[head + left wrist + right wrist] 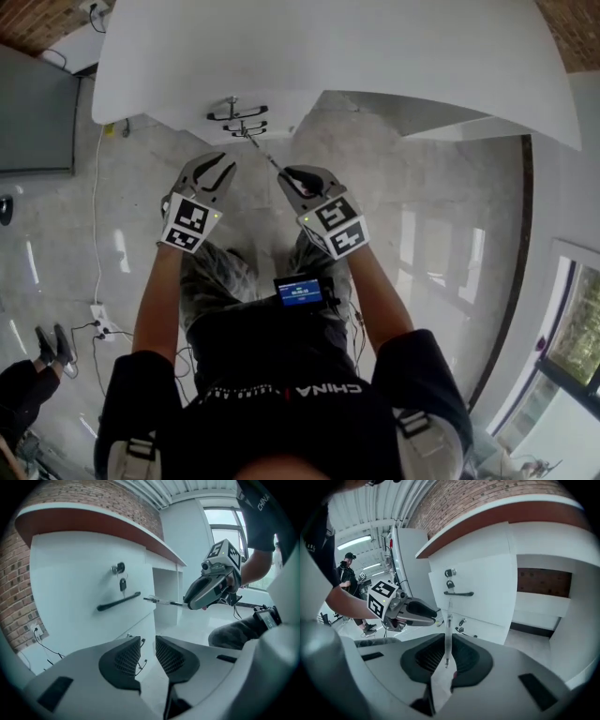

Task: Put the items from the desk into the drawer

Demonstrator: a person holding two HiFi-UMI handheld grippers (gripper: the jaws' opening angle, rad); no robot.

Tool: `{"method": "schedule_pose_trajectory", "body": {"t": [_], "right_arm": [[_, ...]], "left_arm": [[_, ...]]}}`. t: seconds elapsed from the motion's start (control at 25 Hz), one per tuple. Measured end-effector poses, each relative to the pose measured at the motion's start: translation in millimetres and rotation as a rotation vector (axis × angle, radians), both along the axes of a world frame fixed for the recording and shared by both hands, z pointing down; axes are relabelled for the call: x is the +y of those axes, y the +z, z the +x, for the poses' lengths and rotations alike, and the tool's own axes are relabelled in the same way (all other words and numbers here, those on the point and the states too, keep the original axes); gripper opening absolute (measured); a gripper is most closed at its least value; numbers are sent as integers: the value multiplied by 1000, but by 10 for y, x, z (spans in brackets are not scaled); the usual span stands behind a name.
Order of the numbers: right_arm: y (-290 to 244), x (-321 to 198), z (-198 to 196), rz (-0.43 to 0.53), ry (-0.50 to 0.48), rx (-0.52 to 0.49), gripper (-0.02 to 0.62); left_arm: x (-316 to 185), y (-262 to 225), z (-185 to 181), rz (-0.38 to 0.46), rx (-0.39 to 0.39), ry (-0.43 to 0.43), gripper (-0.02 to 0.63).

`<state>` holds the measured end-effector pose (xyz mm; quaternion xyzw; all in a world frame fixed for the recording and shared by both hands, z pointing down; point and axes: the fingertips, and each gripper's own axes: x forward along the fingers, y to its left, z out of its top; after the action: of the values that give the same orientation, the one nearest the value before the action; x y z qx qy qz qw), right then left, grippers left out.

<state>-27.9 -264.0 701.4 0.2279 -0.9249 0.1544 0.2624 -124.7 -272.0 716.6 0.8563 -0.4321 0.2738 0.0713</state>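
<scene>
Black short-sleeved shirt (272, 412), white CHINA print; grey camouflage trousers (214, 281) and blue-lit screen (300, 292) at the shirt's hem. Grey shells on left gripper (219, 169) and right gripper (290, 177), black-white marker cubes (192, 223).

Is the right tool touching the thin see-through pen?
Touching. The right gripper view shows the thin clear pen pinched between the dark pads of the right tool.
</scene>
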Motion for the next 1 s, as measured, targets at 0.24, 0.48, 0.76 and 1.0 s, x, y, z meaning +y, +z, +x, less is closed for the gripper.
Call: {"method": "schedule_pose_trajectory", "body": {"t": [0.24, 0.48, 0.76, 1.0], "right_arm": [[740, -204, -120, 53, -38, -75, 54], [1174, -265, -154, 97, -67, -104, 55], [1136, -196, -175, 109, -79, -98, 54], [1134, -185, -117, 124, -73, -83, 54]], "left_arm": [[-249, 825, -137, 97, -57, -10, 84], [-332, 1271, -160, 161, -97, -20, 84], [-381, 1327, -243, 167, -277, -8, 84], [-618, 1413, -176, 175, -502, 99, 83]]}}
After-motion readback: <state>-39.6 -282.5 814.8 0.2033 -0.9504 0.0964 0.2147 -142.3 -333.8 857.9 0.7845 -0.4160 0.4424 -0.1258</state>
